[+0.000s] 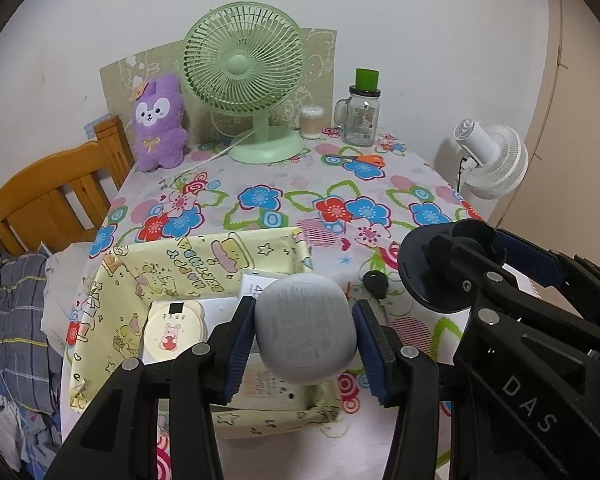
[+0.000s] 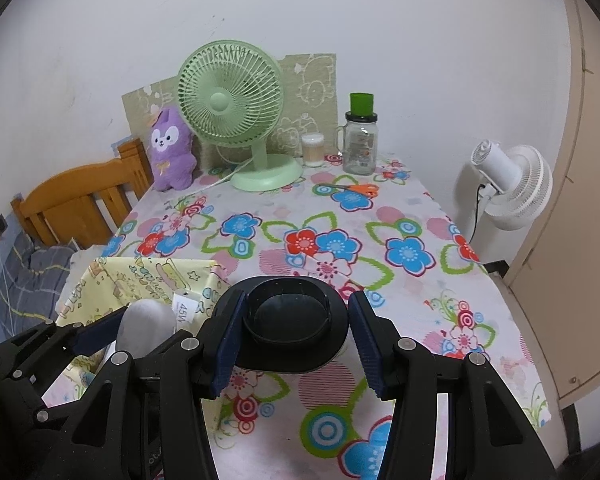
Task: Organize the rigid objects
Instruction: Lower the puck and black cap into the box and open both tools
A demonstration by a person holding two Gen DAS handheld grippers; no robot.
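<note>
My left gripper [image 1: 305, 334] is shut on a grey rounded case [image 1: 305, 330] and holds it over the yellow cartoon-print box [image 1: 112, 316] at the table's near left. The box holds a round cream tin [image 1: 172, 334] and white boxes [image 1: 260, 284]. My right gripper [image 2: 296, 332] holds a black round holder [image 2: 296, 324] between its pads, above the flowered tablecloth [image 2: 380, 216]. In the left wrist view the right gripper [image 1: 440, 276] sits just right of the box. In the right wrist view the grey case [image 2: 146, 330] shows at the lower left.
At the back stand a green desk fan [image 1: 244, 80], a purple plush [image 1: 158, 120], a cotton-swab tub [image 1: 312, 122] and a glass mug jar with a green cup [image 1: 362, 114]. Orange scissors [image 1: 360, 159] lie near them. A wooden headboard [image 1: 52, 196] is left, a white fan [image 1: 496, 156] right.
</note>
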